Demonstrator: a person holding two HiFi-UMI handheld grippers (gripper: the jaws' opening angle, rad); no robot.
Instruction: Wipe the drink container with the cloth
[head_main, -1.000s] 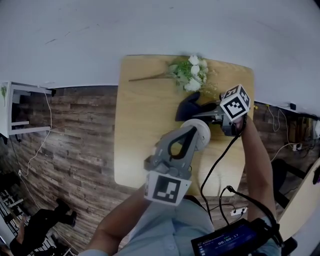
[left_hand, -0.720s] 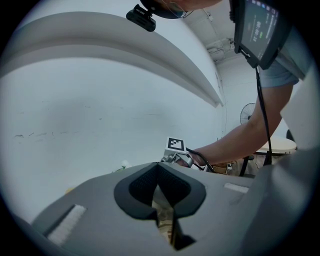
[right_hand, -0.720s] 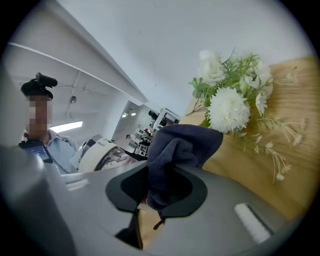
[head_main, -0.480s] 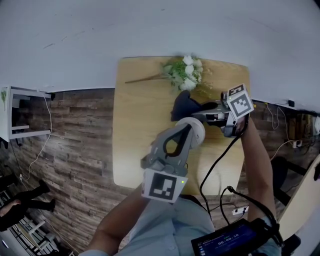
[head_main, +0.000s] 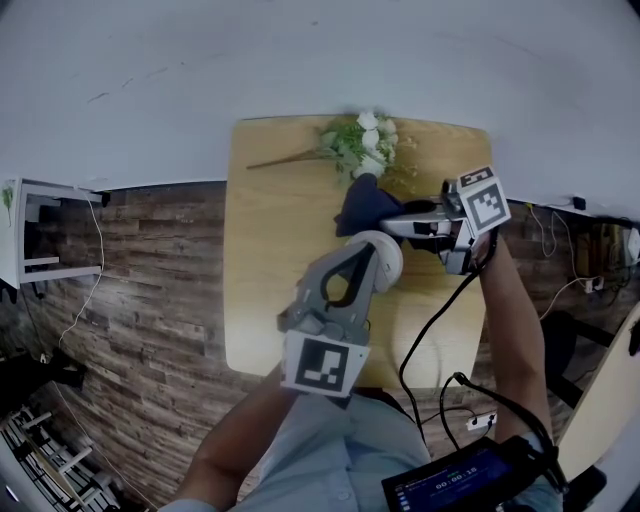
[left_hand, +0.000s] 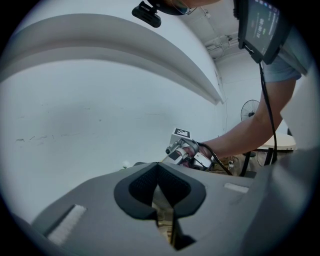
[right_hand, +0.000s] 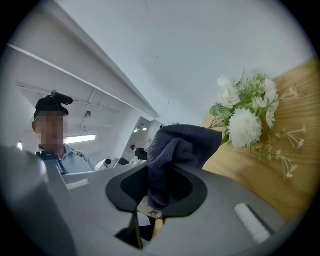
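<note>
Reaching up from the bottom edge of the head view, the left forearm (head_main: 235, 440) is slanting toward frame centre and carrying the left gripper (head_main: 365, 268), jaws aimed to the upper right.

- Right forearm (head_main: 515, 340): running up the right side of the frame. The hand is turning the right gripper (head_main: 396, 226) so that it is pointing left, across the wooden table (head_main: 270, 290).
- Drink container (head_main: 381, 257): white and rounded, sitting at the tip of the left gripper near frame centre, over the table. Its round end is facing up and right toward the cloth. The gripper body is covering the rest, so its long axis cannot be told.
- Left gripper (left_hand: 161, 194), own view: jaws are drawn almost together, and a thin pale sliver is showing in the narrow gap. In the head view the container is lying right at these jaws.
- Right gripper (right_hand: 155, 192), own view: jaws are closing tight on the cloth (right_hand: 175, 150), a dark bunched fold standing up out of the pads.
- Cloth (head_main: 362, 207), head view: hanging just above the container. Whether they are touching cannot be told.
- White flowers (head_main: 362, 148): lying at the table's far edge, just beside the cloth.
</note>
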